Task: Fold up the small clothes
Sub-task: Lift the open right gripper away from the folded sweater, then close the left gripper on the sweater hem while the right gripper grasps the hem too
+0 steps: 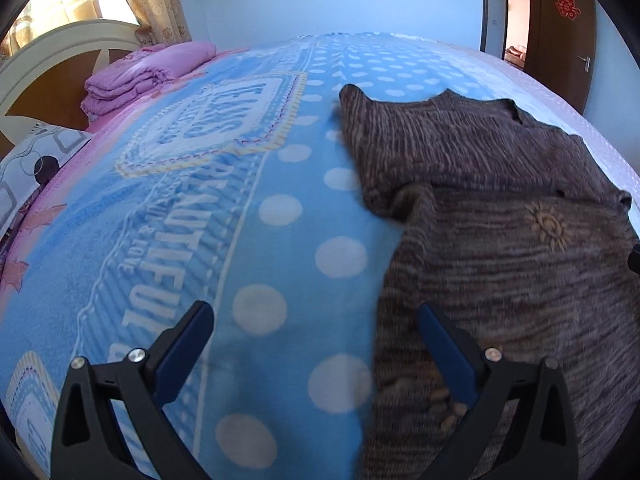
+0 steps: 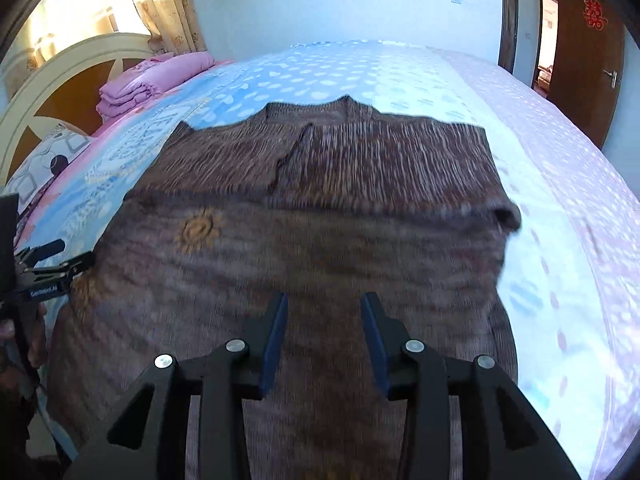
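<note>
The brown knitted sweater (image 2: pixel 304 240) is motion-blurred near the camera, its lower hem cut off by the bottom edge in both views.

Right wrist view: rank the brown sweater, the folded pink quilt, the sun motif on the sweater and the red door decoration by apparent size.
1. Brown sweater
2. Folded pink quilt
3. Sun motif
4. Red door decoration

The quilt and decoration lie farther from the camera, so true sizes stay unsure.

The blue dotted blanket (image 1: pixel 280 208) lies flat and bare left of the brown sweater (image 2: pixel 320 208), giving wide room to pass. Right of the sweater the pink sheet (image 2: pixel 580 208) is likewise bare. Toward the headboard (image 1: pixel 60 40), a folded pink quilt (image 1: pixel 140 76) and a pillow (image 1: pixel 36 160) block that end of the bed.
</note>
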Demonstrator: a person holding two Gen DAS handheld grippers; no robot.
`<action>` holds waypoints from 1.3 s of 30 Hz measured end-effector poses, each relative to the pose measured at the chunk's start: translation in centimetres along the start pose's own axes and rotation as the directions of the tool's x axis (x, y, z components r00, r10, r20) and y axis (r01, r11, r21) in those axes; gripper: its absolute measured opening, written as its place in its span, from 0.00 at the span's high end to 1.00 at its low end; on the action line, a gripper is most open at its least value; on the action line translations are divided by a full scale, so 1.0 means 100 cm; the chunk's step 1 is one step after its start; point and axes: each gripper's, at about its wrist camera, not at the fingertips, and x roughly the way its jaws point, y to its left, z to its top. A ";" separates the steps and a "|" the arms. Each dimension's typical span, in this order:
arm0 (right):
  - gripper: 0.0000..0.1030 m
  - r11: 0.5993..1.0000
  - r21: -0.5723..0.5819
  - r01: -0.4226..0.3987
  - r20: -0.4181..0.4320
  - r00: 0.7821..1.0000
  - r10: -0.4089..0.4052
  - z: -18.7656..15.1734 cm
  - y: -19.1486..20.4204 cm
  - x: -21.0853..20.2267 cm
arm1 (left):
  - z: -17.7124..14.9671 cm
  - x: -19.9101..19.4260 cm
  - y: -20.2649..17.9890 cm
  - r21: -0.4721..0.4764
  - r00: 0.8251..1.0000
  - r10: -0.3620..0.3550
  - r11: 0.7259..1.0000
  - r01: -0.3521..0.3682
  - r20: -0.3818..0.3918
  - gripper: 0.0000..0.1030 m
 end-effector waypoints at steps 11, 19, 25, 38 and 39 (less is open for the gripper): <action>0.62 1.000 0.000 0.025 -0.030 0.999 -0.025 -0.045 0.001 -0.019 | -0.026 -0.021 0.001 0.025 1.000 -0.023 0.999 0.023 -0.009 0.00; 0.61 0.999 0.004 0.032 -0.018 0.999 -0.031 -0.065 0.004 -0.032 | -0.047 -0.032 -0.004 0.056 0.998 -0.046 0.997 0.048 -0.040 0.00; 0.59 0.999 -0.007 0.043 -0.020 0.999 -0.043 -0.081 0.005 -0.043 | -0.061 -0.045 -0.008 0.072 0.996 -0.069 0.995 0.073 -0.062 0.03; 0.57 0.998 0.010 0.056 -0.035 0.998 -0.055 -0.113 -0.001 -0.065 | -0.107 -0.079 -0.005 0.079 0.952 -0.260 0.958 0.275 -0.161 0.32; 0.56 0.998 0.015 0.056 -0.038 0.998 -0.056 -0.115 -0.002 -0.066 | -0.111 -0.082 -0.004 0.074 0.948 -0.272 0.955 0.288 -0.167 0.32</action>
